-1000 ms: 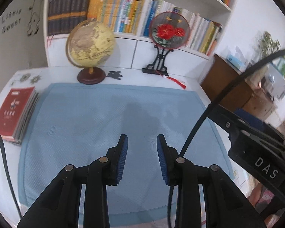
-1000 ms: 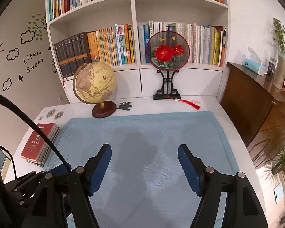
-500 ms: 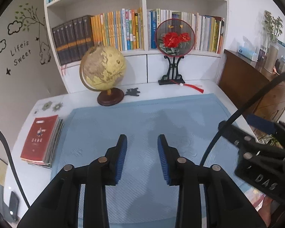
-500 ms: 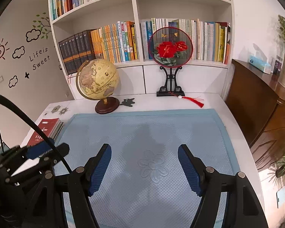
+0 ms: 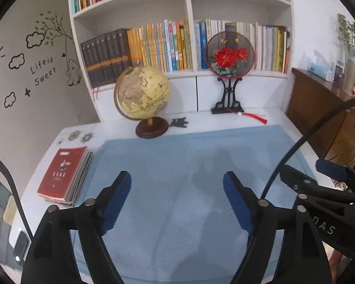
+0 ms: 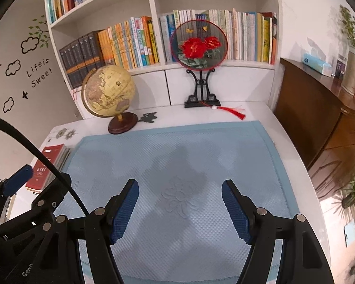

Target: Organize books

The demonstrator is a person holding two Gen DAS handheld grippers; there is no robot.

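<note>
On the white surface [image 5: 111, 127], at its left edge, lies a stack of books [image 5: 65, 174] with a red cover on top, flat and just beside the left border of the pale blue mat [image 5: 191, 156] that covers most of the top. Both grippers hover over the mat with nothing between their blue pads. The left gripper [image 5: 177, 201] has its jaws opening, already spread wide, and only bare mat shows in the gap. The right gripper [image 6: 180, 209] is likewise released, its jaws apart over the embossed flower pattern in the mat, gripping nothing. From the right wrist view the left gripper shows at the lower left edge, near the book stack but apart from it; a black cable crosses in front of the books there.

Behind the mat, a yellowish globe [image 5: 142, 95] on a dark round base stands near the back, and to its right a round fan [image 5: 229, 55] embroidered with red flowers sits upright on a black stand, a red tassel trailing on the surface. A white bookcase [image 5: 189, 4] filled with upright books rises behind them. A brown wooden cabinet [image 6: 319, 108] stands to the right.
</note>
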